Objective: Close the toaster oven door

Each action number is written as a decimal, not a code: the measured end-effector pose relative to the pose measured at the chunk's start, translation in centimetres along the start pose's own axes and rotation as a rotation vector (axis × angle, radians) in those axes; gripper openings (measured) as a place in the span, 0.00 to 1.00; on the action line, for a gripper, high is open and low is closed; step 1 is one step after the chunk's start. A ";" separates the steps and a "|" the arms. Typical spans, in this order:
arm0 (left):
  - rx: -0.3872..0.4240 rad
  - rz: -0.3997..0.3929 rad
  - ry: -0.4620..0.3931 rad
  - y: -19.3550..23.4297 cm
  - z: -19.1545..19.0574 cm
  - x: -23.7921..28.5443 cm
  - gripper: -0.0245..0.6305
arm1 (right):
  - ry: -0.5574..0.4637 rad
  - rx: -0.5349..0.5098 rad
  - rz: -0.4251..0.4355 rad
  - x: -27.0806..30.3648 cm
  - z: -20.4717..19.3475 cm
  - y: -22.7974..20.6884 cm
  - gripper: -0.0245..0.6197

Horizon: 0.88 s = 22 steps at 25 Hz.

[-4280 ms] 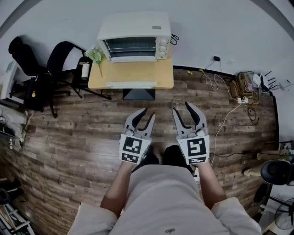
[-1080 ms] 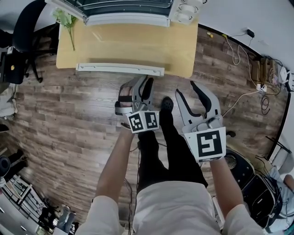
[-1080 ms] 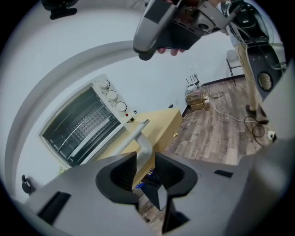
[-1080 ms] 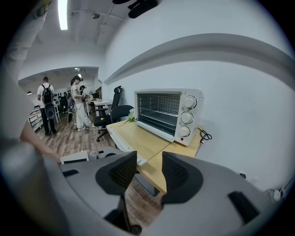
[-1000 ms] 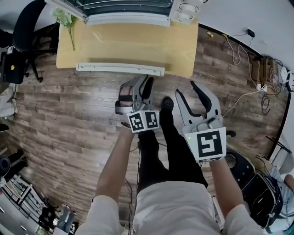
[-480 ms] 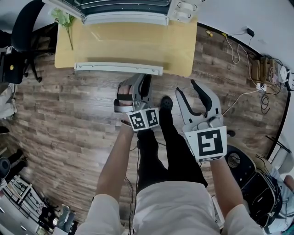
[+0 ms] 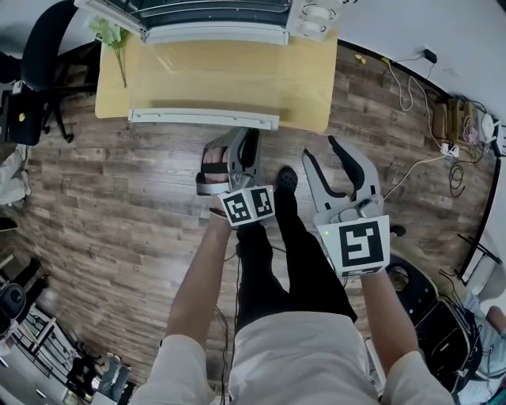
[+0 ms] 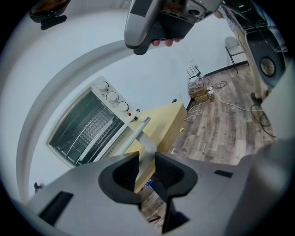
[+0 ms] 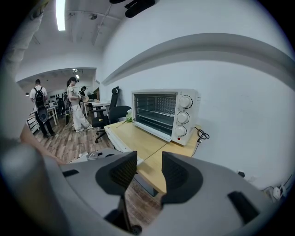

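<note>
A wood-plank floor is seen beneath both hand-held grippers, and a light wooden surface stands just ahead of them. The toaster oven is set at the far edge of that surface, well ahead of the left hand-held gripper and the right hand-held gripper. Its door is lowered open and the racks are exposed. Both pairs of jaws are held apart, with nothing gripped between the pads.
</note>
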<state>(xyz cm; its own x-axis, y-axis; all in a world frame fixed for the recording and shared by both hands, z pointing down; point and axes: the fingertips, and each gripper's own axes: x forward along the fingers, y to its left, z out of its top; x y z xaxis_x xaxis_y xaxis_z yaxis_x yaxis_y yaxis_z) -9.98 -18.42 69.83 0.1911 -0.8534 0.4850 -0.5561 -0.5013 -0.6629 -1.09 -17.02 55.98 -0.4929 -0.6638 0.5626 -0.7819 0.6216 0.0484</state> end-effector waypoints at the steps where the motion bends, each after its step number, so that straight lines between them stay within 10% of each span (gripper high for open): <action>1: -0.005 0.000 0.004 0.1 0.0 0.0 0.20 | 0.000 0.000 -0.002 0.0 0.0 -0.1 0.28; 22: 0.021 -0.017 -0.041 4.3 3.9 -3.1 0.20 | -0.069 0.021 -0.022 -2.0 4.7 -1.7 0.28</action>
<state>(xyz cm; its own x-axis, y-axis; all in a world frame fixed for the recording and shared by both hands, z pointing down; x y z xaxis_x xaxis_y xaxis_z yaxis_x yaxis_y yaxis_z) -9.78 -18.52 63.24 0.2330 -0.8498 0.4728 -0.5358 -0.5179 -0.6668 -0.57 -18.72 50.91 -0.5000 -0.7049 0.5031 -0.8002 0.5982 0.0429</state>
